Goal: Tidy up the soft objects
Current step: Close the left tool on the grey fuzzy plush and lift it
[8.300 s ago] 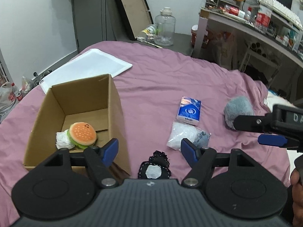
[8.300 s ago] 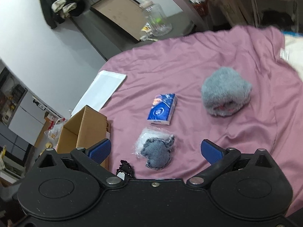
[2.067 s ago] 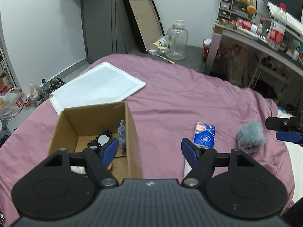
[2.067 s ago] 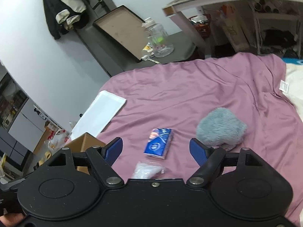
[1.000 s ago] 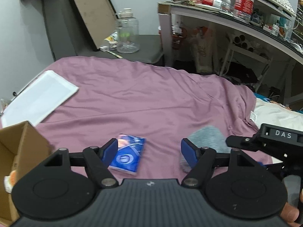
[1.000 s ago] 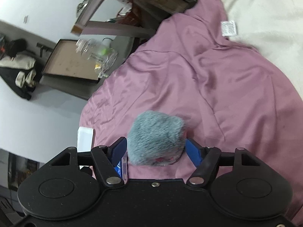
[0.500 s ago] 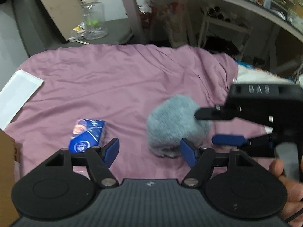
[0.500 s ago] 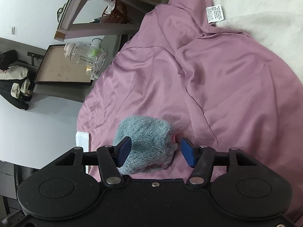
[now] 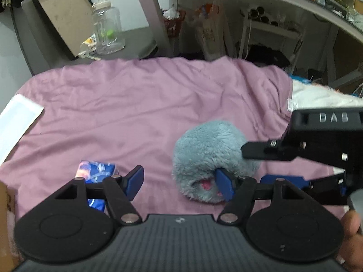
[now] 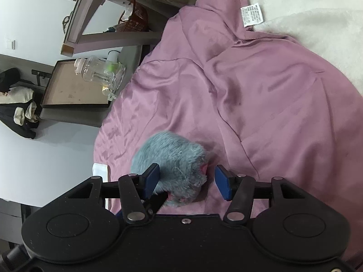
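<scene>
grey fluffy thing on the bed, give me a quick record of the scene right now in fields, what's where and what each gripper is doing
surface: purple bedsheet
target: grey fluffy plush, lying on the sheet, pink patch showing at its near edge
right gripper: open, fingers on either side of the plush, not yet closed on it
left gripper: open, empty, just left of the plush
other item: blue tissue pack, on the sheet left of the plush
box: cardboard box, only an edge visible at far left
</scene>
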`<state>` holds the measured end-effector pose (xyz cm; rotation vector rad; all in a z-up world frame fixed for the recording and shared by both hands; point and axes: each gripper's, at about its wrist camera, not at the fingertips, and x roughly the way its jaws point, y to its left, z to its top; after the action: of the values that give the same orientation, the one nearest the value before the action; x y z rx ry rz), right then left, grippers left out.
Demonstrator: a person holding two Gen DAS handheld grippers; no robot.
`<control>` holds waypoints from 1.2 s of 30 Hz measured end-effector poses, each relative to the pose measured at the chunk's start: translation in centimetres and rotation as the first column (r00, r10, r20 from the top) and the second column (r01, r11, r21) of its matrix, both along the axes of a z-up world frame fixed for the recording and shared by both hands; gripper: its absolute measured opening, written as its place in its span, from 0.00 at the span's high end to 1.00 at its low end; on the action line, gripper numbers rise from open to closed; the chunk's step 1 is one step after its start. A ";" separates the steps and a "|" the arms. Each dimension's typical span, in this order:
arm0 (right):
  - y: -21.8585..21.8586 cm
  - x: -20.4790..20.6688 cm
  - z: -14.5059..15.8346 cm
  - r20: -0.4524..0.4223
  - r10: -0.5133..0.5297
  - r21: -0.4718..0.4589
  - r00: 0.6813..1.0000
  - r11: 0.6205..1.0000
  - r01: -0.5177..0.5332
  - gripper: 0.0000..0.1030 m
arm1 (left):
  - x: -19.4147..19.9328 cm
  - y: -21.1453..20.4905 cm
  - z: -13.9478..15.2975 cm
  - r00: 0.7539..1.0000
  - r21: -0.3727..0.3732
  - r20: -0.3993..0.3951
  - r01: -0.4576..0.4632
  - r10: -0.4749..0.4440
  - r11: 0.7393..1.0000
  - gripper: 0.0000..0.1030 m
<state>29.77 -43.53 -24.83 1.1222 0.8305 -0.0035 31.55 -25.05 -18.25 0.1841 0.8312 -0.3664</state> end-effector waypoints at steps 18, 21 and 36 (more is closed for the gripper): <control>0.0 1.5 -1.3 0.002 -0.004 0.035 1.000 0.999 0.004 0.58 | 2.4 0.4 -1.1 0.997 -0.231 -0.072 -0.011 -0.006 0.973 0.79; 0.2 2.2 -1.5 -0.002 -0.010 0.021 1.000 1.000 0.010 0.61 | 2.6 0.7 -1.1 0.996 -0.258 -0.095 -0.025 0.001 0.966 0.82; 2.9 1.6 0.4 0.050 0.090 -0.043 0.995 0.995 -0.088 0.75 | 0.8 4.2 0.7 0.984 -0.283 -0.146 -0.139 0.100 0.949 0.87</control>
<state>31.41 -40.59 -24.47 1.0416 0.8296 0.0825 32.33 -20.85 -17.52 -0.1671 0.9013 -0.3851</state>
